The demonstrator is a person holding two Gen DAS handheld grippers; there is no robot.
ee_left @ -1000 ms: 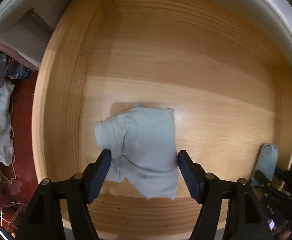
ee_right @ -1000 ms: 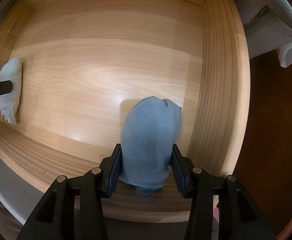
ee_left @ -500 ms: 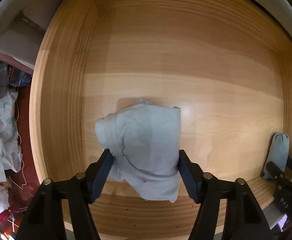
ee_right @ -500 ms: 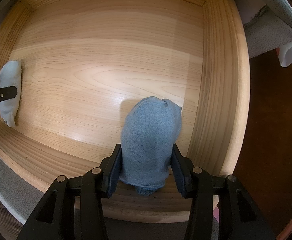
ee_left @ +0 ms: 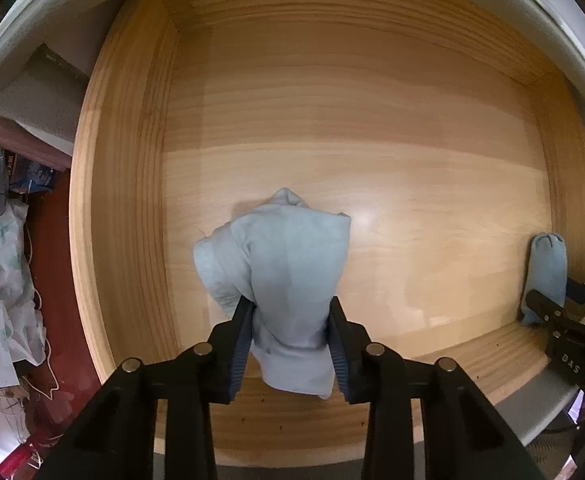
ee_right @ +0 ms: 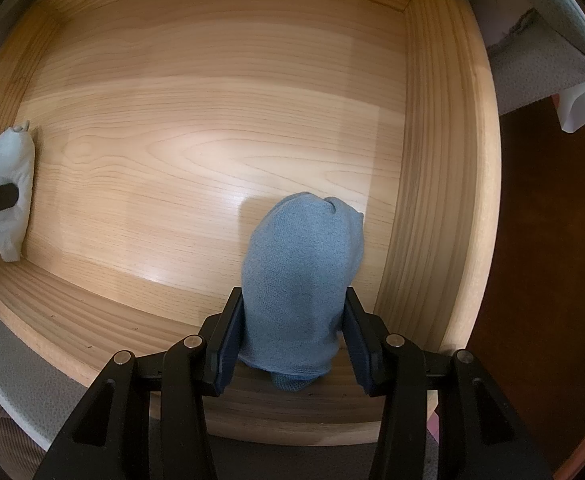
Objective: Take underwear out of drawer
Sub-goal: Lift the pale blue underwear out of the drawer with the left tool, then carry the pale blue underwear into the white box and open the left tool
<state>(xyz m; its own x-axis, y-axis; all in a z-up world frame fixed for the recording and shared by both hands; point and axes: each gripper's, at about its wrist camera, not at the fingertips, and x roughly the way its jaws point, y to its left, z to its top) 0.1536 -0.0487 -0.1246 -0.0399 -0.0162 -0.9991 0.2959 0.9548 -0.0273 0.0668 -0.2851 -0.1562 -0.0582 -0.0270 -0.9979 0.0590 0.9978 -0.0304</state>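
Right hand-held gripper (ee_right: 292, 344) clamps blue underwear (ee_right: 302, 280) inside wooden drawer (ee_right: 424, 160).

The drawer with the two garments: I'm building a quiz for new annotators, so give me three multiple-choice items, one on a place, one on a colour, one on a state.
1. Where does the blue garment sit in the wooden drawer?
A. by the right wall
B. by the back wall
C. outside it

2. What colour is the garment in the left gripper?
A. red
B. pale grey
C. black

3. How does the right gripper stand?
A. wide open over bare wood
B. out of the drawer
C. clamped on the blue garment

Answers:
1 A, the right wrist view shows it close to the right wall.
2 B, the pale grey garment bunches between pads that are closing on it.
3 C, both pads press its sides.
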